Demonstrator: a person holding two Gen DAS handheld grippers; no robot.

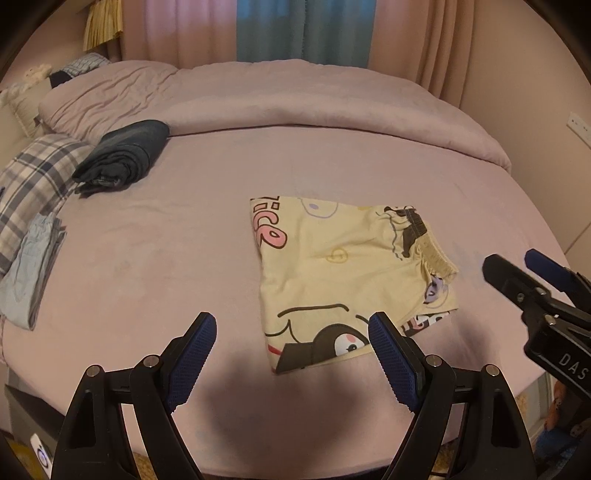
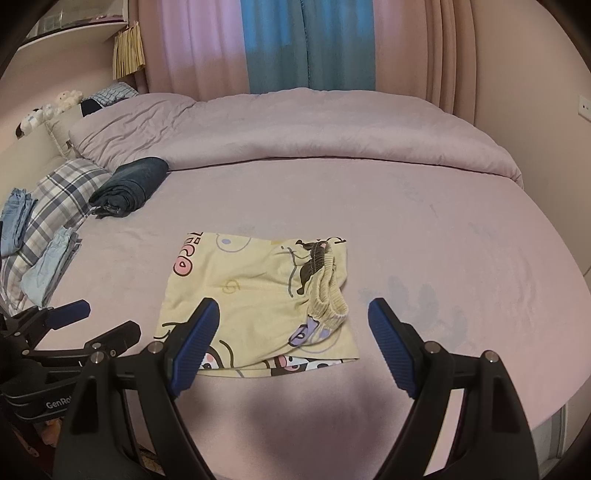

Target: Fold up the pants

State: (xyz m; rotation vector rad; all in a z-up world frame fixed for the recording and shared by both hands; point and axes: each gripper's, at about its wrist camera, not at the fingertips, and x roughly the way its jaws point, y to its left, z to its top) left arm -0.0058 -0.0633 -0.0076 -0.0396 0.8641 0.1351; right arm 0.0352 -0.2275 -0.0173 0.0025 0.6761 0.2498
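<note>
Folded pants (image 1: 354, 280) of soft pale-yellow cotton printed with cartoon figures lie as a rough rectangle near the front edge of the bed (image 1: 184, 229), their gathered elastic waistband (image 1: 436, 254) turned up on the right side. The bed is covered by a smooth mauve sheet. Toward its left edge rest a rolled dark denim garment (image 1: 125, 155), a plaid pillow (image 1: 33, 181) and a flat stack of light-blue folded clothes (image 1: 33, 269); a rumpled mauve duvet (image 1: 295, 99) runs along the far edge. Pink and blue curtains (image 1: 273, 29) hang behind.

The left tool (image 1: 291, 339) is spread wide, empty, above the front edge, its ribbed blue pads (image 1: 388, 358) just clear of the pants' near corner. The right tool (image 2: 293, 325) is likewise spread and empty, with the waistband seen between its fingers. Nothing lies on the pants.
</note>
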